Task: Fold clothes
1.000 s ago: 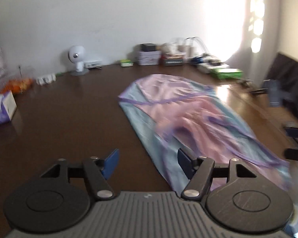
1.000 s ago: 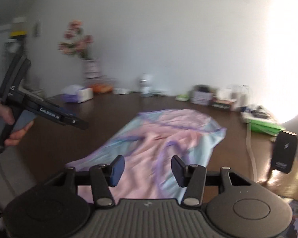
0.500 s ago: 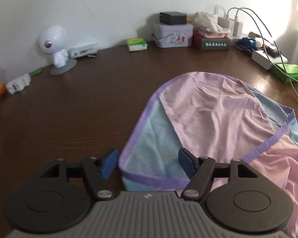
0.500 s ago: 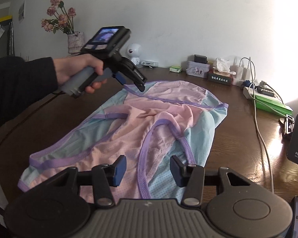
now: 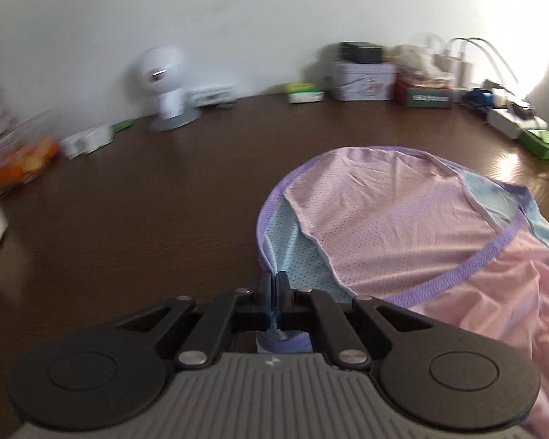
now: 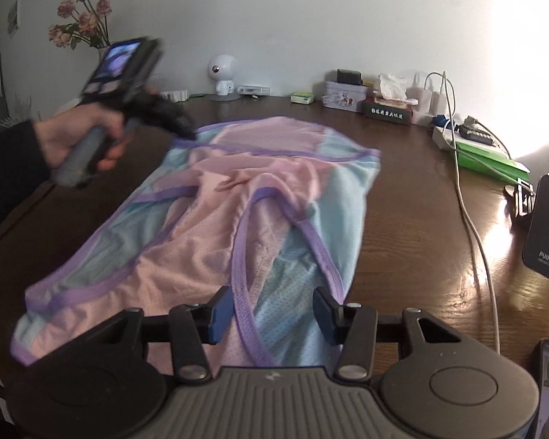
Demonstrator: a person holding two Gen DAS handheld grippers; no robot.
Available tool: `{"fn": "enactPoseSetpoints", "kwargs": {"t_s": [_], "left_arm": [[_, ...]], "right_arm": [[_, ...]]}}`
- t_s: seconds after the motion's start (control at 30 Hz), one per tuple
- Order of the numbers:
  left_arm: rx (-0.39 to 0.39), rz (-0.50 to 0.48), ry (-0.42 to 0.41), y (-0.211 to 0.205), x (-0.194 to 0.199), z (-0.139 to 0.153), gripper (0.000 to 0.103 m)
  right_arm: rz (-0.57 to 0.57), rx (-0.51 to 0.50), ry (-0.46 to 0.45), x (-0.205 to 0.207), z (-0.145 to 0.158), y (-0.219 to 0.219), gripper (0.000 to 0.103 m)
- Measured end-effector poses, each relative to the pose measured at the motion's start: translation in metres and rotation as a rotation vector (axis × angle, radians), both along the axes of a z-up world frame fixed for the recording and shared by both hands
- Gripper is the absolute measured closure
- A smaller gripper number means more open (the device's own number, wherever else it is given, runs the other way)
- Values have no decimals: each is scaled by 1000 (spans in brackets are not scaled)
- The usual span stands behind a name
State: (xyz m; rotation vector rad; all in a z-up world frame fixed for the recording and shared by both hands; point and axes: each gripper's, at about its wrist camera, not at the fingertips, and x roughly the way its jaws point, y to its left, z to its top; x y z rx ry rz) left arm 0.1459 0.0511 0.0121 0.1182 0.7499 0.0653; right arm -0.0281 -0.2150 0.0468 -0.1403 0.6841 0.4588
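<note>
Pink-and-light-blue mesh garment with purple trim bands (image 6: 216,216) lies spread flat on the dark brown wooden table (image 5: 128,219), running lengthwise from the near edge toward the far clutter. Fabric is perforated mesh; pink panels in the middle, blue panels on the sides, purple binding along hems and two strap-like loops crossing the near half. Some wrinkling mid-garment where the pink layer bunches. Left gripper (image 5: 273,285) is clenched on the garment's far-left corner, purple hem and blue mesh pinched between its fingers, corner slightly lifted; right wrist view shows it blurred, held in the person's left hand (image 6: 84,139). Right gripper (image 6: 271,311) is released, blue-padded fingers wide apart over the near end of the garment, one purple strap loop running between them. Far edge of table: white round-headed robot figure (image 5: 164,80), a printed tin box (image 5: 362,80), white charging cables (image 6: 468,197).
</note>
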Motion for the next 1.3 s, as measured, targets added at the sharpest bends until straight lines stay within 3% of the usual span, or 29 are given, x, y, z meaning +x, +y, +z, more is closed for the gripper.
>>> {"fn": "enactPoseSetpoints", "kwargs": {"t_s": [0.1,0.23,0.33,0.4,0.43,0.47,0.53,0.6,0.63,0.7,0.77,0.83,0.9,0.93,0.97,1.1,1.23,1.27,1.3], "left_arm": [[1,98,2,48,-46,5,101],[-7,244,-7,105,-132,8,101],[-71,293,-3,111,-204,7,101],[-107,248,18,101,-243,11,100],[-116,225,17,97,-259,15,100],[-124,209,7,94,-275,20,99],[-157,183,-40,93,-295,31,98],[-198,124,-91,91,-309,41,94],[-223,61,-115,90,-313,43,82],[-266,-55,-149,90,-316,45,54],[-269,-102,-92,90,-308,34,57],[-264,-92,-16,96,-299,23,80],[-275,-78,12,105,-298,18,89],[-291,-78,14,110,-300,17,91],[-307,-78,16,114,-302,16,91],[-324,-104,30,129,-306,15,96],[-358,-150,19,136,-310,19,94],[-362,-181,6,136,-311,20,93],[-359,-208,-2,136,-311,21,85]], "right_arm": [[91,24,5,-8,8,14,56],[179,-18,32,-13,4,44,56],[199,-50,43,-7,0,49,56],[196,-73,53,1,1,47,54],[189,-87,60,6,2,44,47],[167,-108,64,12,2,41,32],[121,-151,72,24,3,34,21],[66,-189,50,28,8,26,32],[38,-214,30,27,12,24,46],[51,-165,-24,15,30,21,51],[175,-53,-14,-5,39,24,51],[260,-22,7,-26,33,33,56],[260,-49,28,-41,19,42,64],[249,-63,40,-45,12,43,76],[228,-68,63,-48,4,41,84],[139,-50,76,-55,0,22,100],[104,-92,111,-47,5,13,99],[94,-98,88,-50,10,15,92],[84,-103,63,-54,15,17,89]]}}
